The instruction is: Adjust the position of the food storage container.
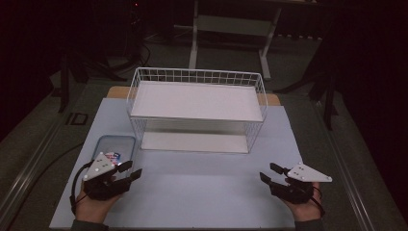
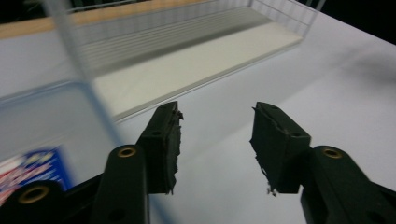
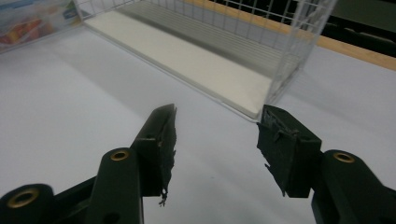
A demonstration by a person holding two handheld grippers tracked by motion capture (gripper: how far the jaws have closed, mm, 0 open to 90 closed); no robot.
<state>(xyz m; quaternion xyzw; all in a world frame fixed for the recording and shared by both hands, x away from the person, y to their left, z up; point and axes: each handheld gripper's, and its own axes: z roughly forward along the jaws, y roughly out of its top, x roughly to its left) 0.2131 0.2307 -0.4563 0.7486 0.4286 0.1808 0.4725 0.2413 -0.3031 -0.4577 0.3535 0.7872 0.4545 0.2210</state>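
1. At the far left of the high view, a clear plastic container (image 1: pixel 115 145) with a colourful label inside lies flat on the pale surface (image 1: pixel 202 192), just left of the wire rack's front corner. In the left gripper view its blurred rim and blue-and-red label show at the left edge (image 2: pixel 32 165).
2. The left tool (image 1: pixel 130 171) sits just beside the container's near end, held in the person's left hand (image 1: pixel 94 202). Its jaws stand apart, released, with nothing between them; in its own view (image 2: pixel 217 140) they point toward the rack's lower board.
3. In the middle, a white wire rack (image 1: pixel 197 103) stands toward the back of the surface, with a white upper shelf and a white board at its base.
4. At the right, the right tool (image 1: pixel 269 173) rests low over the surface in the person's right hand (image 1: pixel 305 207), well apart from the rack. Its jaws are spread, released and empty, and in its own view (image 3: pixel 217 140) they aim at the rack's near corner (image 3: pixel 280 88).
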